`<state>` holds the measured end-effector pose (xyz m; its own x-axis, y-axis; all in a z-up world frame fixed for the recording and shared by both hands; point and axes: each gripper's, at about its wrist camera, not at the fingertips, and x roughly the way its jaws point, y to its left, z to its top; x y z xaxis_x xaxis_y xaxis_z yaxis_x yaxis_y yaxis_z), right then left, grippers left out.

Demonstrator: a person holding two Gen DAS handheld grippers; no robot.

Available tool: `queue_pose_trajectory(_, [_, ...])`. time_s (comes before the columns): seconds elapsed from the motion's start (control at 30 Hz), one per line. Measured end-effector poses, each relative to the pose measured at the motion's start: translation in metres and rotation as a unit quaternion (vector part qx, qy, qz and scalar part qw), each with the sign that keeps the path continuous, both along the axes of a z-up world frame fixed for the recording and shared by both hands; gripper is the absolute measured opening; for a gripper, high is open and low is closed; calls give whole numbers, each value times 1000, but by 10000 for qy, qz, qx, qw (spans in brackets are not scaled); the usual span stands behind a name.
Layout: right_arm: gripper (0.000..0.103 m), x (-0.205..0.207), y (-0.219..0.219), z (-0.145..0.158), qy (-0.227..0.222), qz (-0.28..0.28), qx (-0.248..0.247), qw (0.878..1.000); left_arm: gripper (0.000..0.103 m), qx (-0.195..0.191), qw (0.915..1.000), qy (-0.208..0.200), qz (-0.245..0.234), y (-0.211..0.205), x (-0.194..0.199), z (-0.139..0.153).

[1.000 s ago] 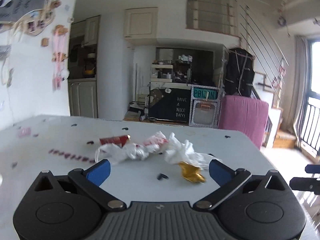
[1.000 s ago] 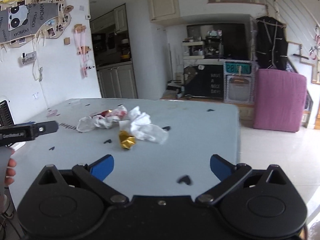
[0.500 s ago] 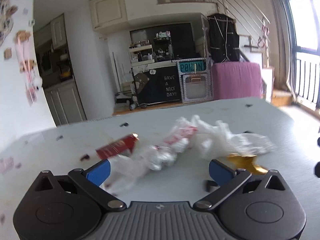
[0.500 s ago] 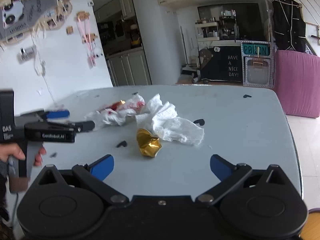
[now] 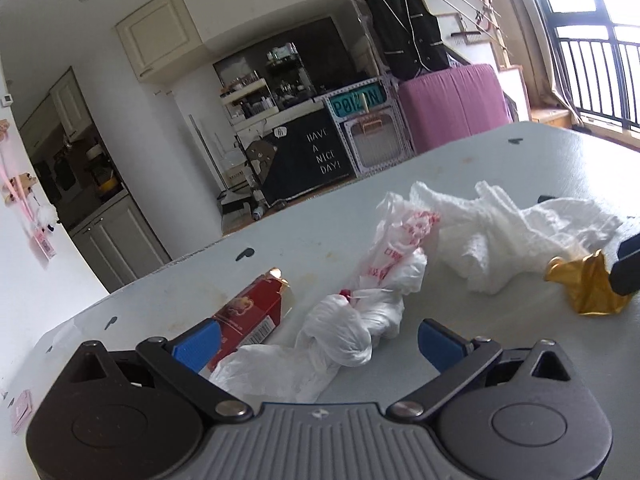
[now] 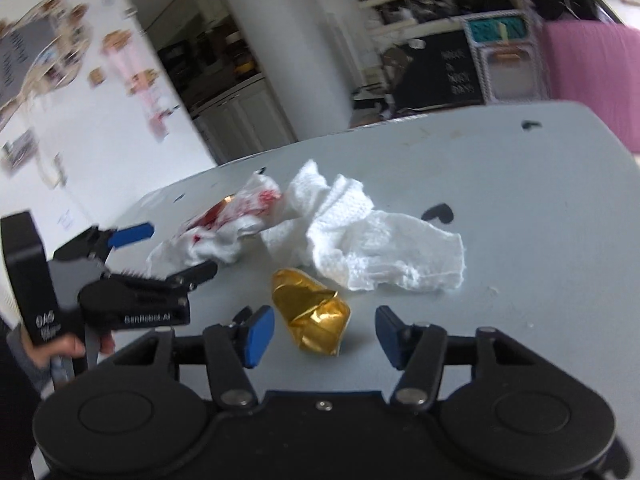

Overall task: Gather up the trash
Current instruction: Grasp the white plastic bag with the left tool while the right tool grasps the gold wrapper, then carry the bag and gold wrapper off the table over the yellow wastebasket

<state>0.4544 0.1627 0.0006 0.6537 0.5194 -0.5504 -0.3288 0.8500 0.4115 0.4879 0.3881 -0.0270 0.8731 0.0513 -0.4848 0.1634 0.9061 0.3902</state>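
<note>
Gold foil wrapper (image 6: 310, 318) lies on the grey table (image 6: 540, 240), lower centre of the right wrist view, sitting right between the pads of the right gripper (image 6: 318, 332); jaws apart, nothing held. Its long axis runs roughly front-to-back, away from the camera, so closing should pinch across the narrow width. Just beyond it, white paper towel (image 6: 372, 240).

In the left wrist view, the knotted plastic bag (image 5: 352, 312) stretches from bottom centre toward upper right, near end between the spread pads of the left gripper (image 5: 318, 344), also empty. Red carton (image 5: 248, 320) sits just left of the bag. Right gripper is nearer the foil, left nearer the bag.
</note>
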Motion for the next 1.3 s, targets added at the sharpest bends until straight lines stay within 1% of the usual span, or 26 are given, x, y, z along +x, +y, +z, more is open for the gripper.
queue_pose_trajectory(0.03, [54,0,3,-2,-94,-39,-29,9999,103,37,10000,26,-2,0,3,-2])
queue_pose_trajectory(0.1, [49,0,11,-4,-306,-47,-254,9992,103,70,9999,69,25,-1,8,-6])
queue_pose_trajectory(0.13, [42,0,16,-6,-400,-33,-416,9983,103,43,9999,118,24,-2,10,-7])
queue_pose_trajectory(0.17, [31,0,18,-6,-411,-42,-489,9979,101,12,9999,160,9,-2,10,-9])
queue_pose_trajectory(0.2, [27,0,19,-5,-401,37,-564,9976,100,-49,9999,140,10,-2,10,-10])
queue_pose_trajectory(0.23, [27,-3,19,-5,-420,127,-621,9971,93,-127,9998,179,14,-2,10,-9])
queue_pose_trajectory(0.27, [27,-5,19,-4,-464,249,-718,9960,84,-234,9994,249,27,-2,10,-8])
queue_pose_trajectory(0.3, [27,-7,19,-2,-535,379,-857,9942,80,-322,9990,320,35,-2,10,-7])
queue_pose_trajectory(0.33, [27,-11,20,-2,-600,486,-995,9920,69,-363,9986,379,36,-5,10,-6])
queue_pose_trajectory(0.37, [28,-16,19,-1,-656,586,-1103,9900,54,-374,9984,429,11,-8,8,-5])
queue_pose_trajectory(0.4, [28,-20,18,-1,-699,660,-1165,9885,49,-363,9982,477,5,-13,6,-5])
queue_pose_trajectory(0.43, [28,-24,15,0,-707,715,-1175,9880,41,-304,9982,509,44,-18,2,-5])
queue_pose_trajectory(0.47, [28,-28,12,0,-706,759,-1166,9878,40,-288,9981,535,51,-22,-2,-4])
queue_pose_trajectory(0.53, [28,-38,5,0,-717,845,-1163,9870,40,-394,9974,597,51,-29,-14,-3])
queue_pose_trajectory(0.63, [28,-54,-5,1,-726,893,-1179,9863,40,-642,9954,690,186,-39,-34,0])
queue_pose_trajectory(0.7, [27,-66,-11,2,-724,919,-1176,9861,39,-881,9926,766,347,-47,-51,2])
queue_pose_trajectory(0.8, [27,-84,-21,3,-742,957,-1199,9854,39,-1376,9851,860,574,-59,-78,9])
queue_pose_trajectory(0.83, [27,-88,-23,3,-741,972,-1205,9852,39,-1546,9823,844,635,-64,-88,11])
queue_pose_trajectory(0.9, [27,-99,-29,4,-746,1020,-1227,9844,39,-1769,9785,793,707,-74,-106,17])
queue_pose_trajectory(1.03, [26,-120,-43,6,-774,1238,-1275,9810,39,-2356,9665,684,760,-95,-133,28])
queue_pose_trajectory(1.1, [26,-131,-53,8,-825,1462,-1292,9773,39,-2446,9641,765,694,-109,-140,28])
queue_pose_trajectory(1.17, [26,-141,-63,8,-871,1624,-1322,9740,39,-2453,9631,897,644,-122,-145,22])
queue_pose_trajectory(1.3, [27,-155,-79,9,-941,1706,-1378,9711,39,-2603,9584,1066,490,-141,-157,11])
